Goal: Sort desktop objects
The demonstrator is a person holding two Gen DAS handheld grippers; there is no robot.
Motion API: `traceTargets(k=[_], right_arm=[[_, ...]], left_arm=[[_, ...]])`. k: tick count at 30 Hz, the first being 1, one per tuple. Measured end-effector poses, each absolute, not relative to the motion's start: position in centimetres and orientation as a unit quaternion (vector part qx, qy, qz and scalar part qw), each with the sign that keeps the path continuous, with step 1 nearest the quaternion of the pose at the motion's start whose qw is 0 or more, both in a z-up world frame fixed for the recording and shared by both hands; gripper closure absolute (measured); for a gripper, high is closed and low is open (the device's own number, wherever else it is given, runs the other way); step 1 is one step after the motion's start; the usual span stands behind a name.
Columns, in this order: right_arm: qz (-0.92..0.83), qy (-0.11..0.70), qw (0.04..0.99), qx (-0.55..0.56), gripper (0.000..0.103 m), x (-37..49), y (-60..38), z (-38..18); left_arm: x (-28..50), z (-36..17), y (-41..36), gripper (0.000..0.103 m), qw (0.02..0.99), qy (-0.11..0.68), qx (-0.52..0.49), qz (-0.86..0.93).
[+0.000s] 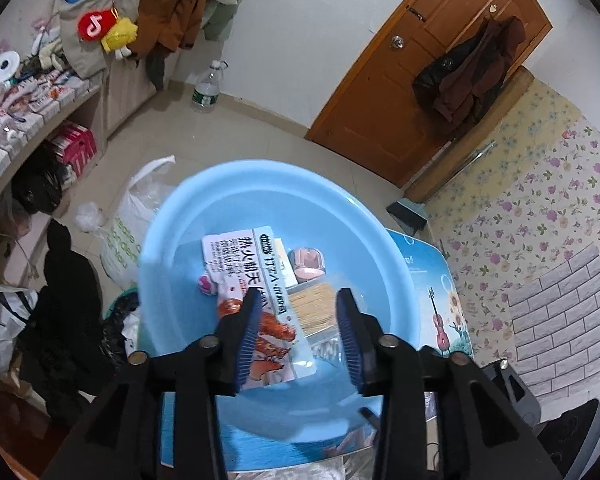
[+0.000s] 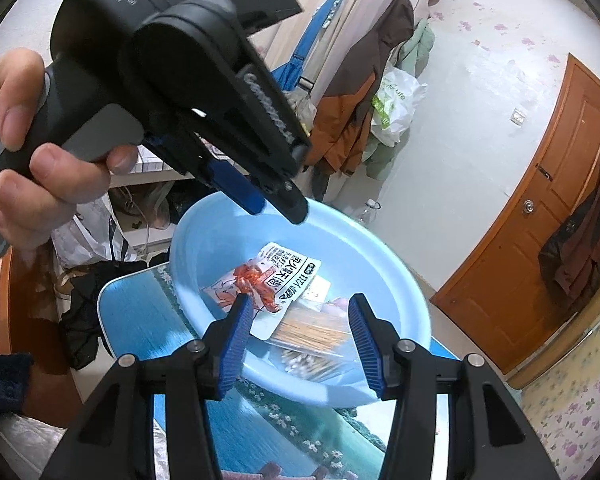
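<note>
Above the blue basin [image 1: 172,216], my left tongs [image 1: 296,300] and right tongs [image 2: 300,320] hang spread, empty; a careless dip could snag the snack packet [image 1: 256,280] or tip the basin off the table [image 2: 140,312].

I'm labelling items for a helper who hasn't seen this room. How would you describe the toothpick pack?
Find the light blue basin on the table. Inside, beside the white snack packet printed with red, lies the toothpick pack: clear, filled with thin tan sticks.
</note>
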State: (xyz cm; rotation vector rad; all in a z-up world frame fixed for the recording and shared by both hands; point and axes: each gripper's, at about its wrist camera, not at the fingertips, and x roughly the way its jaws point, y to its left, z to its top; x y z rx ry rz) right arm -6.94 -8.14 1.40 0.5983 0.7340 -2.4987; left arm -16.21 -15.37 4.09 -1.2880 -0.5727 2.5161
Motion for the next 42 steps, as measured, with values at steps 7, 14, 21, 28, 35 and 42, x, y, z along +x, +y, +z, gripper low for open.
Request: traceTargets(k=[7, 14, 21, 28, 35, 42], right_arm=[[-0.92, 0.247, 0.223, 0.207, 0.053, -5.7, -6.3, 3.0], [-0.93, 0.211, 0.209, 0.216, 0.053, -4.5, -4.0, 3.7], [-0.941, 0.128, 0.183, 0.254, 0.053, -4.5, -0.5, 4.6], [-0.943, 0.008, 0.144, 0.299, 0.051, -4.3, 4.9, 5.0], [-0.941, -0.042, 0.099, 0.321, 0.051, -3.5, 9.0, 4.6], [-0.94, -0.046, 0.086, 0.327, 0.051, -3.3, 10.0, 4.3]], left_arm=[[-13.4, 5.4, -15.9, 0.061, 0.108, -0.166, -0.417, 0.887], [-9.9, 6.3, -14.6, 0.06, 0.101, -0.13, -0.387, 0.907], [-7.5, 6.7, -12.0, 0.06, 0.1, -0.089, -0.358, 0.924], [-5.4, 5.4, -9.2, 0.06, 0.096, -0.047, -0.331, 0.938], [-4.7, 3.6, -7.1, 0.06, 0.102, -0.042, -0.332, 0.937], [-5.2, 3.1, -6.2, 0.058, 0.104, -0.035, -0.338, 0.935]])
